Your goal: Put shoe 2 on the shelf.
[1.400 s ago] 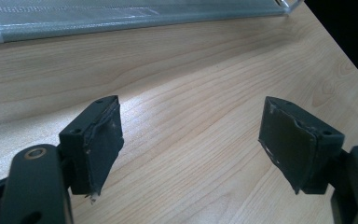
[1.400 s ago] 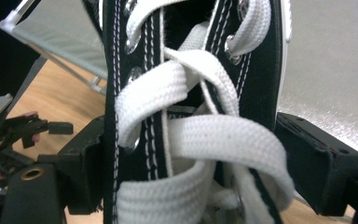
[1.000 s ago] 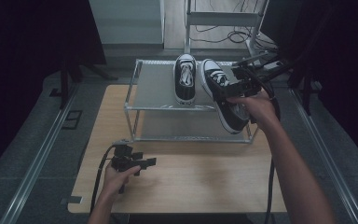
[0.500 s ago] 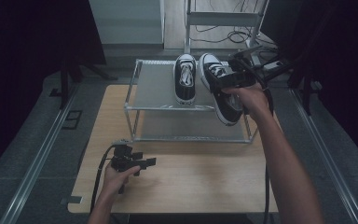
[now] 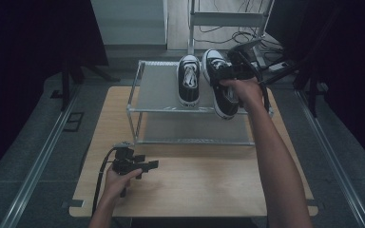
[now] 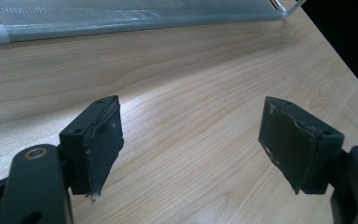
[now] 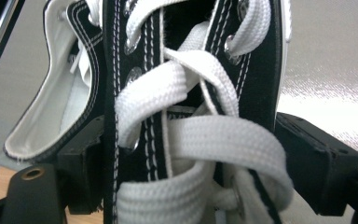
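Black sneaker (image 5: 221, 90) clamped in right gripper (image 5: 228, 72) jaws, left gripper (image 5: 145, 166) jaws spread apart

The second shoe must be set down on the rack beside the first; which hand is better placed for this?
Right: the right gripper already clamps the shoe above the rack. The left gripper rests open on the table.

No text, label, brand, number or sign can be read on anything here.
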The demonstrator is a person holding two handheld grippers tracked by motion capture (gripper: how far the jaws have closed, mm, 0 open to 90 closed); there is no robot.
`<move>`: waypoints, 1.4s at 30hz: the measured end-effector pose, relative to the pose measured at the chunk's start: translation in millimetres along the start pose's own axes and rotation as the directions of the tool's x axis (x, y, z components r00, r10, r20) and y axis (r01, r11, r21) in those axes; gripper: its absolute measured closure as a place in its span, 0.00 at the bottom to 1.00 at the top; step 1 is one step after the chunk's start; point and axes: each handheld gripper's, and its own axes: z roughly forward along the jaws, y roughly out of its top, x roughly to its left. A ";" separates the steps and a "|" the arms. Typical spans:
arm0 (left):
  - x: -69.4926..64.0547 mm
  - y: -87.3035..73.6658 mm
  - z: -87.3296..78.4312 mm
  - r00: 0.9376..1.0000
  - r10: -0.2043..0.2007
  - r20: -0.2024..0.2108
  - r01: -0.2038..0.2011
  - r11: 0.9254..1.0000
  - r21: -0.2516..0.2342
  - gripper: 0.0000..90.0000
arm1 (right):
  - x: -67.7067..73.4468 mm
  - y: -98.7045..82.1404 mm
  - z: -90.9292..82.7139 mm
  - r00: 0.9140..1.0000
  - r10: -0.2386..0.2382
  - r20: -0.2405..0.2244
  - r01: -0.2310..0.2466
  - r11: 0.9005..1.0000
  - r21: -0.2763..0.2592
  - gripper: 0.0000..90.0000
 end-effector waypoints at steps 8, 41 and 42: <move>-0.1 -0.3 -1.4 1.000 -0.001 0.004 0.001 1.000 -0.003 0.24 | 2.3 11.2 6.6 0.999 0.030 0.027 -0.030 1.000 0.001 0.19; -2.2 -2.7 0.8 1.000 0.006 0.015 -0.006 1.000 0.008 0.24 | 7.5 39.6 41.7 0.980 0.187 0.073 -0.187 0.982 -0.007 0.19; -2.1 -2.8 0.8 1.000 0.006 0.014 -0.006 1.000 0.008 0.24 | 7.2 40.1 43.5 0.979 0.190 0.072 -0.190 0.982 -0.004 0.19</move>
